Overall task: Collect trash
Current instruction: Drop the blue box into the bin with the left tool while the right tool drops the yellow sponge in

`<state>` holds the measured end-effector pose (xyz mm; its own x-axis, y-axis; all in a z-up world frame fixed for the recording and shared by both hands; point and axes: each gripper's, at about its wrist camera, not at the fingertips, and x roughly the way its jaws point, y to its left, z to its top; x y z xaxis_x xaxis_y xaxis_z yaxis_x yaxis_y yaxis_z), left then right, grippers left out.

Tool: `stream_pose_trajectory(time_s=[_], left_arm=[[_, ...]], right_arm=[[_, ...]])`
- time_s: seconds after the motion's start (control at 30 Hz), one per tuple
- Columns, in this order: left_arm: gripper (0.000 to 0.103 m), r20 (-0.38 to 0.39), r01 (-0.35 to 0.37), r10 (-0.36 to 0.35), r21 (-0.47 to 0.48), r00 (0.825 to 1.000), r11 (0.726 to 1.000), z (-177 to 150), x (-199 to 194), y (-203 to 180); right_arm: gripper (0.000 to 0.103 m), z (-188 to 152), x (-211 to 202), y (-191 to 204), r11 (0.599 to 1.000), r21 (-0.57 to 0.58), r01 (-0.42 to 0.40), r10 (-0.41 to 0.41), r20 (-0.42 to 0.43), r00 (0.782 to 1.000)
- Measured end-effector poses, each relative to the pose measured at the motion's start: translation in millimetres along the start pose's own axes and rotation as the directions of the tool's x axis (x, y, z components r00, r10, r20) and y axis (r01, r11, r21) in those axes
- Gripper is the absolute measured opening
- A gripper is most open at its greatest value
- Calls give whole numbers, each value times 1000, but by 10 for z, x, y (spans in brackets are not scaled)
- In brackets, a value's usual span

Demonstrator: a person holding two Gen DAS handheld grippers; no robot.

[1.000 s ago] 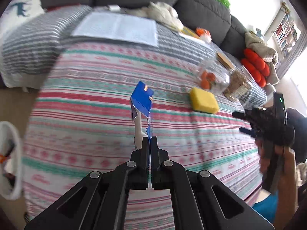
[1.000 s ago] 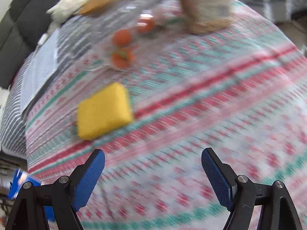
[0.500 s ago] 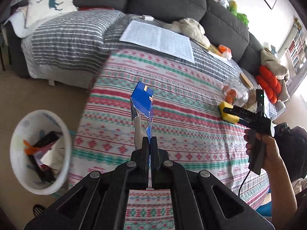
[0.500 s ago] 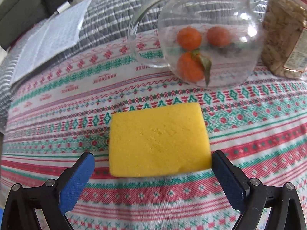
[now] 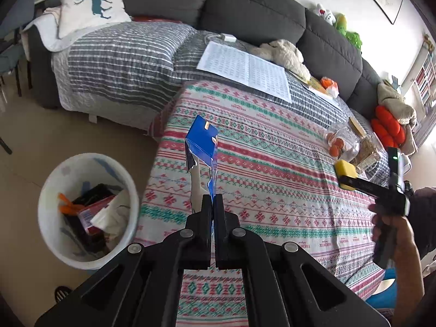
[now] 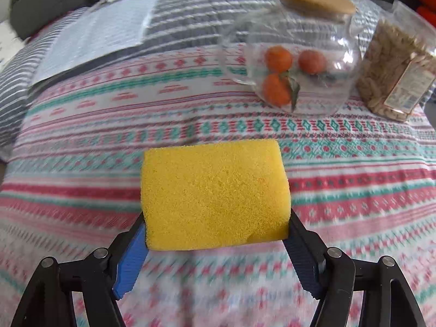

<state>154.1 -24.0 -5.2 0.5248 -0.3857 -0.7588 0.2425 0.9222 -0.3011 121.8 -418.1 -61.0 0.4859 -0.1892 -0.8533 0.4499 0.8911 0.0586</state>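
A torn blue wrapper [image 5: 203, 143] sticks up from my left gripper [image 5: 214, 199], which is shut on its lower edge, above the patterned cloth's left end. A white bin [image 5: 49, 234] holding trash stands on the floor to the lower left of it. A yellow sponge [image 6: 215, 190] sits between the blue pads of my right gripper [image 6: 215, 226]. Its jaws are closing and both pads press the sponge's sides. The sponge looks sharp while the cloth beneath is blurred. From the left wrist view, the sponge [image 5: 344, 168] and right gripper [image 5: 347, 181] are far right, held by a hand [image 5: 392, 229].
A glass jar with three oranges [image 6: 294, 62] and a clear bag of nuts [image 6: 395, 79] stand just behind the sponge. A printed sheet [image 5: 245, 68] lies on the grey striped cover. A dark couch [image 5: 245, 8] runs along the back.
The left gripper drew back with the wrapper, bringing the bin into view. The right gripper came up to the sponge and its pads closed onto the sponge's sides.
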Motion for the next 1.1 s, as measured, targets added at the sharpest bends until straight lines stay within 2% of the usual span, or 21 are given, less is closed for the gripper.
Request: stream_pose_trajectory(time_s=[0.23, 0.4, 0.67, 0.83, 1.0, 1.1], left_arm=[[1, 25, -40, 41, -17, 999, 999, -147, -275, 268], [1, 36, -66, 68, -47, 997, 997, -255, -450, 505], [1, 14, -148, 152, -168, 988, 975, -354, -612, 1094], [1, -15, -200, 201, -198, 979, 960, -297, -527, 1346], [1, -60, -295, 289, -159, 955, 942, -180, -222, 1478], [1, -86, -323, 313, -143, 946, 935, -153, -40, 1585]], right_arm=[[78, -362, -574, 363, 995, -92, -39, 41, 17, 999], [78, -578, -775, 630, 990, -127, -63, 64, 0, 998], [78, -862, -843, 1147, 964, -144, -223, 214, -73, 974], [78, -916, -823, 1503, 947, -211, -242, 229, -83, 970], [78, -940, -726, 1741, 940, -232, -249, 233, -98, 968], [78, -925, -666, 1846, 937, -243, -253, 234, -102, 967]])
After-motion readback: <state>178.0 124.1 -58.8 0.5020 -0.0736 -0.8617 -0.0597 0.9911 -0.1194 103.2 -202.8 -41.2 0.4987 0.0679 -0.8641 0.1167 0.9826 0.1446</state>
